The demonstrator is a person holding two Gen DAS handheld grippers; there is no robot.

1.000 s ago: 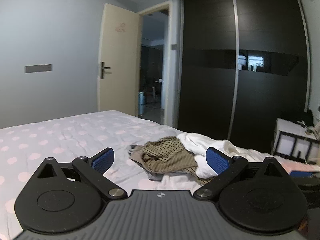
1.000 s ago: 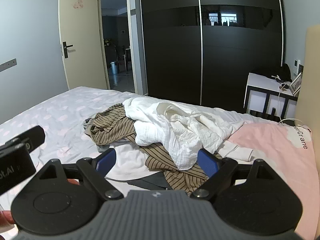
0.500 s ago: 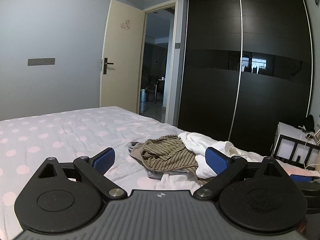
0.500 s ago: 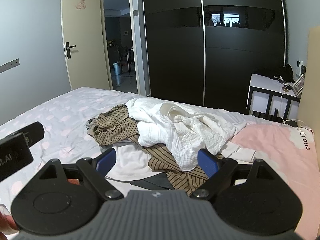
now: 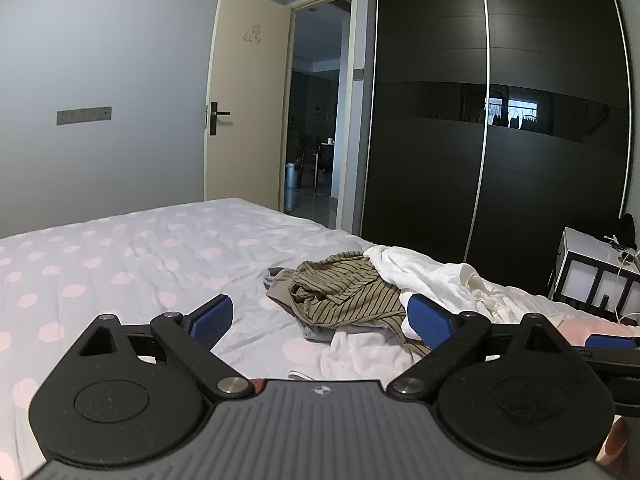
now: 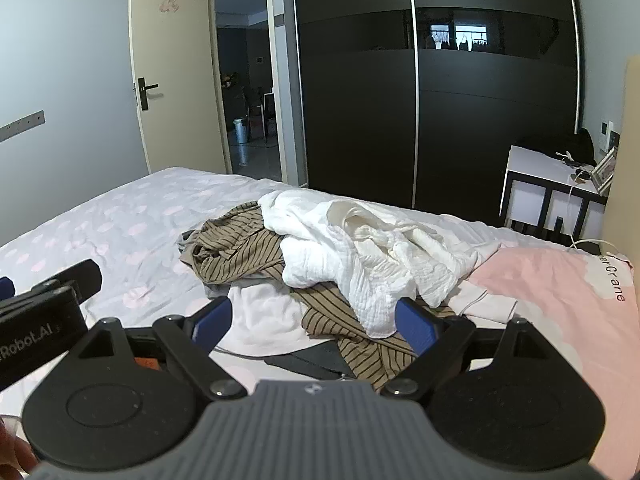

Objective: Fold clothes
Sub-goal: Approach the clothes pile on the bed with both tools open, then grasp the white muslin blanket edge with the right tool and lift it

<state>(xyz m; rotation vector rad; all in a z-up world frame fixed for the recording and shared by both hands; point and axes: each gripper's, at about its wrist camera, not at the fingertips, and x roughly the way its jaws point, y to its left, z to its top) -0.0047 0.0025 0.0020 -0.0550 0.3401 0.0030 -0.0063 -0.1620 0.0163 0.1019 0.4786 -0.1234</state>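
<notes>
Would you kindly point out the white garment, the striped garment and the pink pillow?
white garment [image 6: 360,248], right wrist view, crumpled middle.
striped garment [image 6: 240,252], right wrist view, bunched left part.
pink pillow [image 6: 560,292], right wrist view, top surface.

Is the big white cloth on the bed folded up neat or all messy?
Messy, not folded. The white cloth lies crumpled in a heap, draped over the striped brown garment on the bed.
</notes>
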